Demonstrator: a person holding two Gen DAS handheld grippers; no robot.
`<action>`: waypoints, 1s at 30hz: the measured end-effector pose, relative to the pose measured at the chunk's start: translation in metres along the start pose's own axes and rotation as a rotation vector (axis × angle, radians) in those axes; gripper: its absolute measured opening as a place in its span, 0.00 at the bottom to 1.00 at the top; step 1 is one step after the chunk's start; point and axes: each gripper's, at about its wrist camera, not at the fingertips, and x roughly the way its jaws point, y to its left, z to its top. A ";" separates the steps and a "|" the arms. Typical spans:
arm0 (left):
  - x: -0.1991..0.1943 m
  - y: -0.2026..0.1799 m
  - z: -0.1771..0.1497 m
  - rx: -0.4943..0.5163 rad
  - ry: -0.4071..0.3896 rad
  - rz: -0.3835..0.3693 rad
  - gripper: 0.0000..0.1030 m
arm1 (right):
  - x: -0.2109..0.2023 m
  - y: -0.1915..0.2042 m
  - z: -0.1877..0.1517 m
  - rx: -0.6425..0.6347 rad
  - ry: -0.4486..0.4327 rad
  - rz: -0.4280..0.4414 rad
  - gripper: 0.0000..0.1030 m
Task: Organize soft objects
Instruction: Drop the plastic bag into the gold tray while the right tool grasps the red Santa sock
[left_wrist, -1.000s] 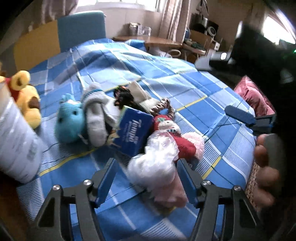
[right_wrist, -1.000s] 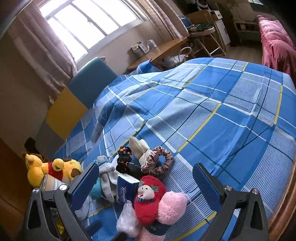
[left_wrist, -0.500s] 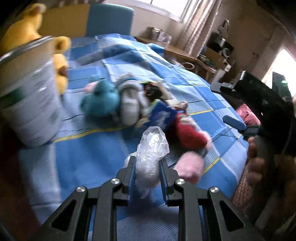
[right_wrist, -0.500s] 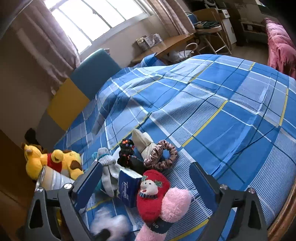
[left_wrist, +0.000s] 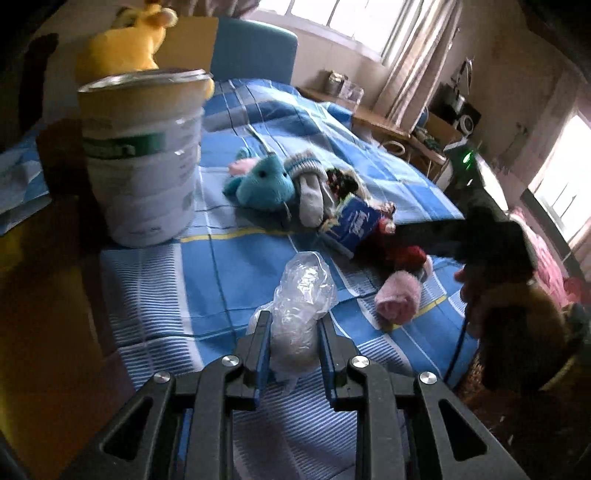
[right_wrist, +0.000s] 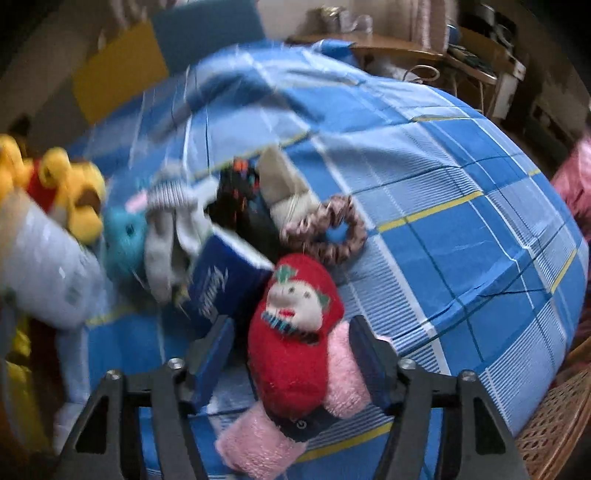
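My left gripper (left_wrist: 294, 322) is shut on a crumpled clear plastic bag (left_wrist: 303, 288), held above the blue checked bedspread (left_wrist: 221, 273). My right gripper (right_wrist: 291, 326) points down over a red plush sock with a snowman face (right_wrist: 295, 325) and its pink fluffy partner (right_wrist: 343, 380). Its jaws are closing with the pair between them. The right pad is at the pink fluff, and a gap remains at the left pad. In the left wrist view the red plush (left_wrist: 410, 254) and pink fluff (left_wrist: 399, 299) lie under a dark blur of that gripper.
A white tin (left_wrist: 144, 155) stands at the bed's left beside a yellow bear plush (right_wrist: 74, 192). Behind the socks lie a blue tissue pack (right_wrist: 221, 284), a teal plush (left_wrist: 264, 182), grey socks (right_wrist: 166, 236), black hair ties (right_wrist: 240, 192) and a scrunchie (right_wrist: 328, 229). A wicker edge (right_wrist: 550, 417) is at lower right.
My left gripper shut on the plastic bag and carried it left, away from the pile. My right gripper rolled and dropped over the red and pink socks, its jaws narrowing around them.
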 end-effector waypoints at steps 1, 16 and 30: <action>-0.005 0.004 0.000 -0.011 -0.011 -0.004 0.23 | 0.003 0.004 -0.002 -0.026 0.011 -0.020 0.31; -0.072 0.146 0.015 -0.357 -0.158 0.207 0.23 | 0.016 0.013 -0.006 -0.080 0.097 -0.076 0.26; -0.036 0.211 0.033 -0.416 -0.103 0.301 0.65 | 0.017 0.020 -0.008 -0.127 0.080 -0.097 0.25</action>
